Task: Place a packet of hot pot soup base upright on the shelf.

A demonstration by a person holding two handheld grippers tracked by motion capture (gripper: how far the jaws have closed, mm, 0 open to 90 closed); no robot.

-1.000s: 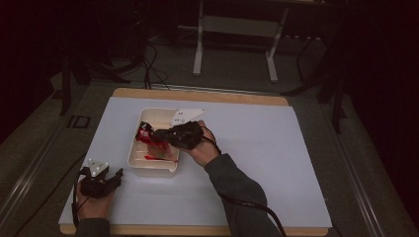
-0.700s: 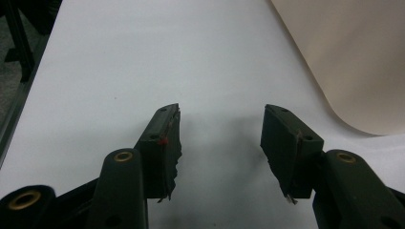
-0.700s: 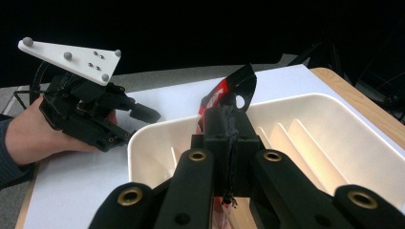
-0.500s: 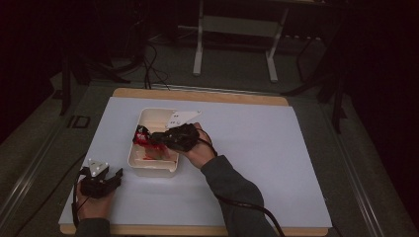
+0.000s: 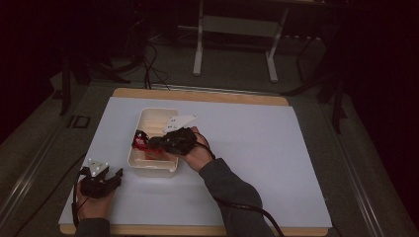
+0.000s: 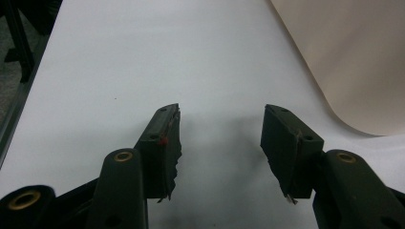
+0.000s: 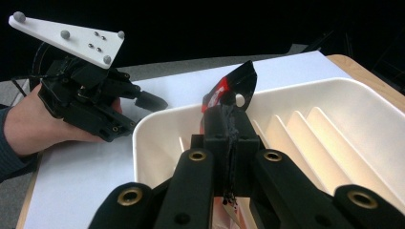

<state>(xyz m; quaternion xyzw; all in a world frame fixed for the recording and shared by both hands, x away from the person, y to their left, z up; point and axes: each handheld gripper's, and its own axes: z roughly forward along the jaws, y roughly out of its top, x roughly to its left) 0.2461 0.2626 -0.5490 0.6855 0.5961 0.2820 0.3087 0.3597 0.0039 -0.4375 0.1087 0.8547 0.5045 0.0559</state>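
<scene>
My right gripper hovers over the near half of a white ribbed tray, jaws pointing left. It is shut on a thin red-and-black packet, which sticks out past the closed jaws above the tray's rim. From above the packet shows red at the tray's left wall. More red lies on the tray floor under the gripper. My left gripper rests on the white sheet near the front left, short of the tray. Its jaws stand open with nothing between them.
The white sheet covers a wood-edged table and is bare to the right of the tray. The left gripper with its white three-cornered plate appears beyond the tray in the right gripper view. A table frame and cables stand on the dark floor behind.
The right hand has drifted slightly toward the near side of the tray, still holding the packet. The left hand has stayed put.
</scene>
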